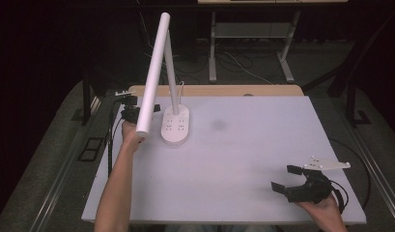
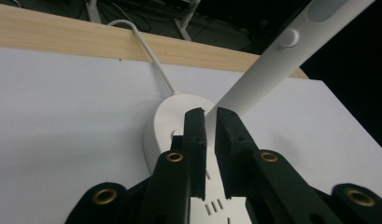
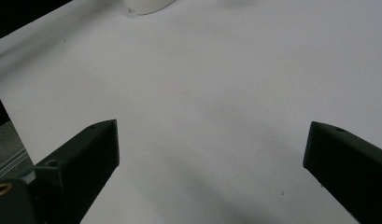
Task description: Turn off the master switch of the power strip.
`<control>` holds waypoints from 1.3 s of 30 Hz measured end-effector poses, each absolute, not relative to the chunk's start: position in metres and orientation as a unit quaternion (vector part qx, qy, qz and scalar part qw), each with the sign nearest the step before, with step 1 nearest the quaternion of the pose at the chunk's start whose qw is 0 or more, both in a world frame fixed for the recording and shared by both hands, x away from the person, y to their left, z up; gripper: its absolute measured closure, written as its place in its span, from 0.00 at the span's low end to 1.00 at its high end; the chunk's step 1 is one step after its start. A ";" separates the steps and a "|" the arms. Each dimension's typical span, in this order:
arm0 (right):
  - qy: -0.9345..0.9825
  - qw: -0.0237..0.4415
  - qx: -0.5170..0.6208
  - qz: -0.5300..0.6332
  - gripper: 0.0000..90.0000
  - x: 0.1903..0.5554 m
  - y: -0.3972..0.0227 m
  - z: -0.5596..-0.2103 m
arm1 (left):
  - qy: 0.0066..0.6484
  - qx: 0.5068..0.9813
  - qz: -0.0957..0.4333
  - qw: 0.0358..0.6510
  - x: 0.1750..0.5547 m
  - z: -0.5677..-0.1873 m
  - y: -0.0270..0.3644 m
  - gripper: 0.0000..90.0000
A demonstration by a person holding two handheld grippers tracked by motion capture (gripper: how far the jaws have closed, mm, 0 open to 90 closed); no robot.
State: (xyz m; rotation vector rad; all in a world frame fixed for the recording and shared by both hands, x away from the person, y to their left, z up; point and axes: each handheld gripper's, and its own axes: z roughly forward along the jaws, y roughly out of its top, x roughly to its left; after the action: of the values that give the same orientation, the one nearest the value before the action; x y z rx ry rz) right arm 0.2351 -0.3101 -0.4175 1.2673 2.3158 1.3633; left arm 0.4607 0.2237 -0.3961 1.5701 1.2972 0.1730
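Where the white desk lamp [image 1: 175, 123] stands at the far left of the tabletop [image 1: 243, 159], its oval base carries socket slots and a thin upright stem, with a long white lamp bar [image 1: 153, 72] slanting up over it. The left gripper [image 2: 210, 122] reaches in at the base, its jaws drawn narrow around the foot of the stem. A white cord [image 2: 149, 51] runs off the base over the wooden edge. Well apart, at the near right corner, the right gripper [image 1: 288, 180] hovers with jaws spread wide and nothing between them.
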 end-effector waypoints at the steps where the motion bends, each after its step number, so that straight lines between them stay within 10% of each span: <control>1: 0.776 0.084 0.426 0.457 0.03 0.235 -0.310 -0.418 | 0.541 0.651 0.070 0.527 0.459 -0.395 0.225 0.87; 20: 0.770 0.084 0.437 0.457 0.00 0.236 -0.310 -0.418 | 0.493 0.685 0.051 0.534 0.426 -0.374 0.238 0.02; 39: 0.770 0.085 0.434 0.459 0.00 0.236 -0.310 -0.418 | 0.478 0.700 0.062 0.527 0.377 -0.376 0.234 0.00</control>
State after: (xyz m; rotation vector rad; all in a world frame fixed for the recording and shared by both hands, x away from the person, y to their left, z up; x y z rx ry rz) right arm 0.2358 -0.3102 -0.4181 1.2952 2.2966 1.3680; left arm 0.3766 0.2338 -0.3760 1.6736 1.1437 0.1488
